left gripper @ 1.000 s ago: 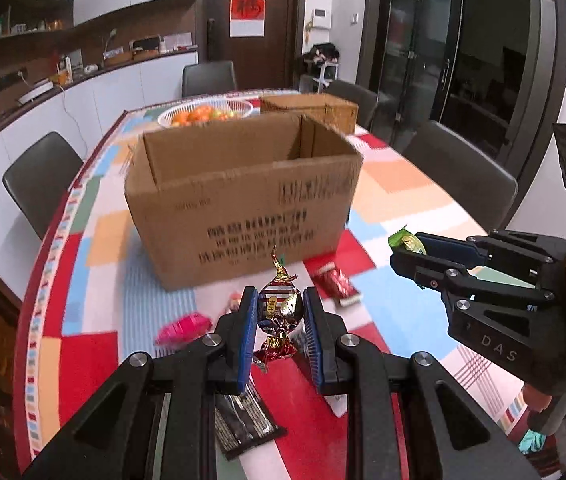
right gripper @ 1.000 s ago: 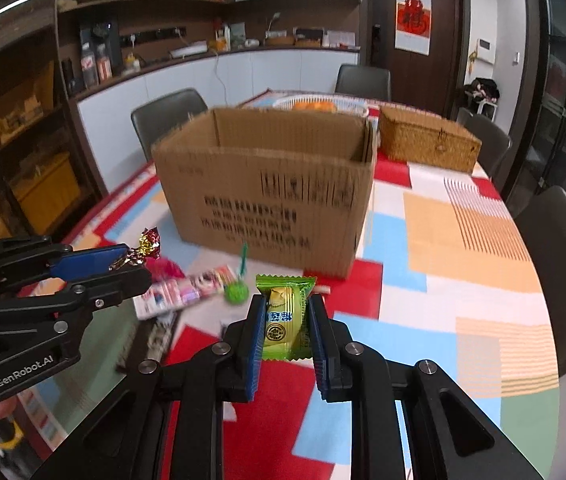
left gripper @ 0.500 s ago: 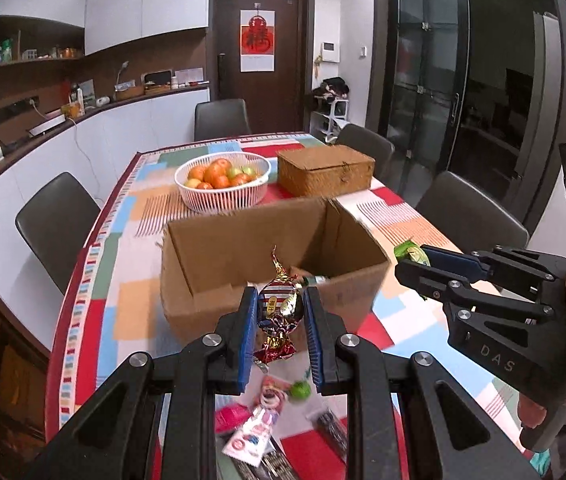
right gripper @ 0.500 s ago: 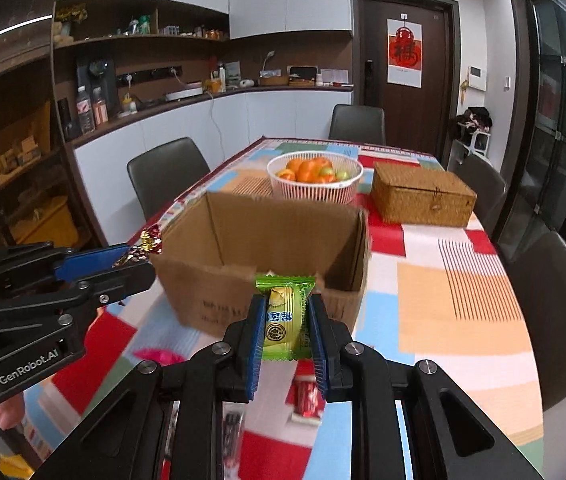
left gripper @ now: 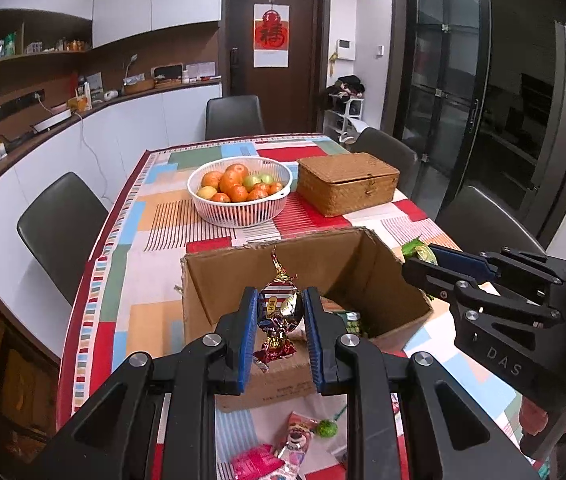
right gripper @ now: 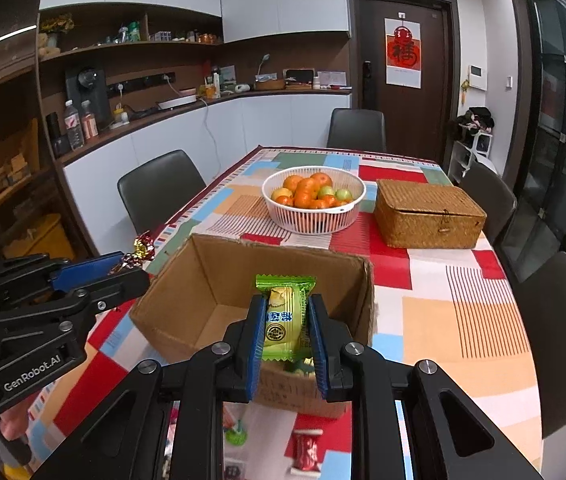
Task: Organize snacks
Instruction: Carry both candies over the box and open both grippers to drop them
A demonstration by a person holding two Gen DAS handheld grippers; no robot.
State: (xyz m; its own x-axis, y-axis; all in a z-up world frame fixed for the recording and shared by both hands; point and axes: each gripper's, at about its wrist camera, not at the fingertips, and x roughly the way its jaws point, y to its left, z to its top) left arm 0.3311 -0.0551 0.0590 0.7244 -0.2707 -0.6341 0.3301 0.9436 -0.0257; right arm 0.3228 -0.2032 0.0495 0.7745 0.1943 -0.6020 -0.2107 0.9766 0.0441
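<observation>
- Left gripper (left gripper: 280, 322) fingers clamped on the foil candy (left gripper: 279, 312), right gripper (right gripper: 286, 334) on the green packet (right gripper: 285, 318) — both above the box (right gripper: 219, 280).
- Release near the rim and either could bounce onto the counter (right gripper: 463, 320).

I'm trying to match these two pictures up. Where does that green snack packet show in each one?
Left wrist view: the green snack packet peeks out at the right, only its tip showing, pinched in the right gripper above the cardboard box's right edge.
Right wrist view: the green snack packet is bottom centre, upright between the blue pads, over the open box.
Shared landmark: the white fruit basket, behind the box in both.
</observation>
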